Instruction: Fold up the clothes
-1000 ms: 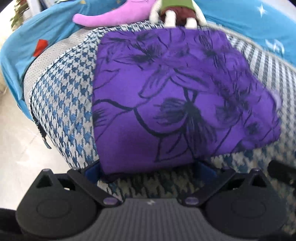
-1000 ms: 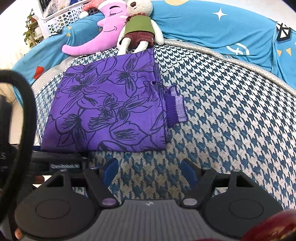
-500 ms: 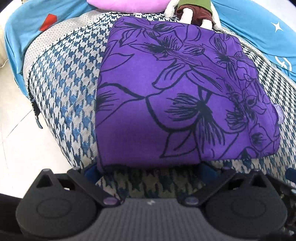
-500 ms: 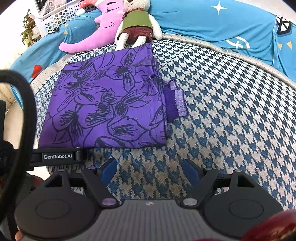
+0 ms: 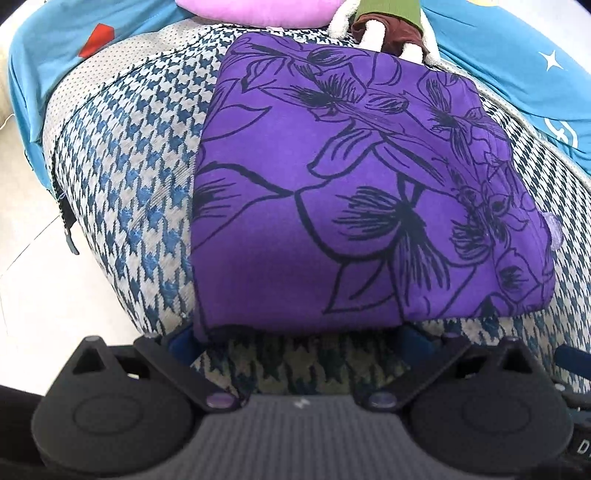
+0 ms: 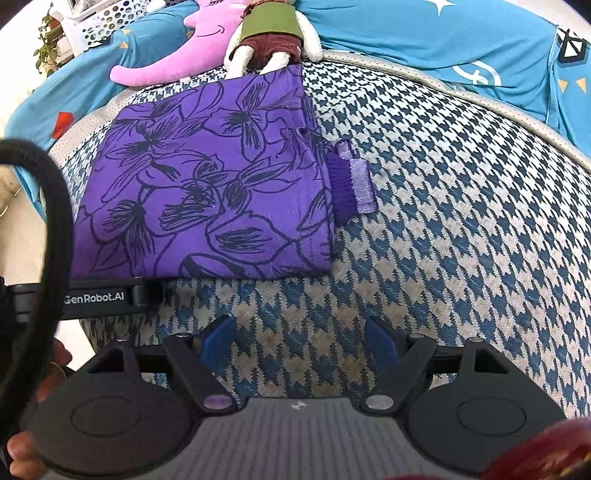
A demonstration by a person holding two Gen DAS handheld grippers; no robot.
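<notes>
1. The purple garment with black flower outlines lies folded into a flat rectangle on the houndstooth cushion, toward the cushion's left side.
2. Its long axis runs from the near edge away toward the stuffed toys; the far edge touches the legs of the plush bear.
3. A ribbed purple cuff sticks out from the garment's right edge onto the houndstooth.
4. The cushion is blue-and-cream, domed in the fisheye views, with a grey mesh border at its left and far rim.
5. A blue sheet with stars and small shapes lies behind it, and a pink plush moon rests beside the bear.
6. A white perforated basket and a small plant stand at the far left; pale floor shows below the cushion's left edge.
7. The left tool sits low at the garment's near edge, its blue fingers spread wide, their tips tucked at the cloth's hem; it does not pinch the cloth.
8. The right tool hovers over bare houndstooth near the garment's near right corner, fingers apart, holding nothing.
9. A hand grips the left tool's body at the lower left of the right wrist view, beside a black cable.
</notes>
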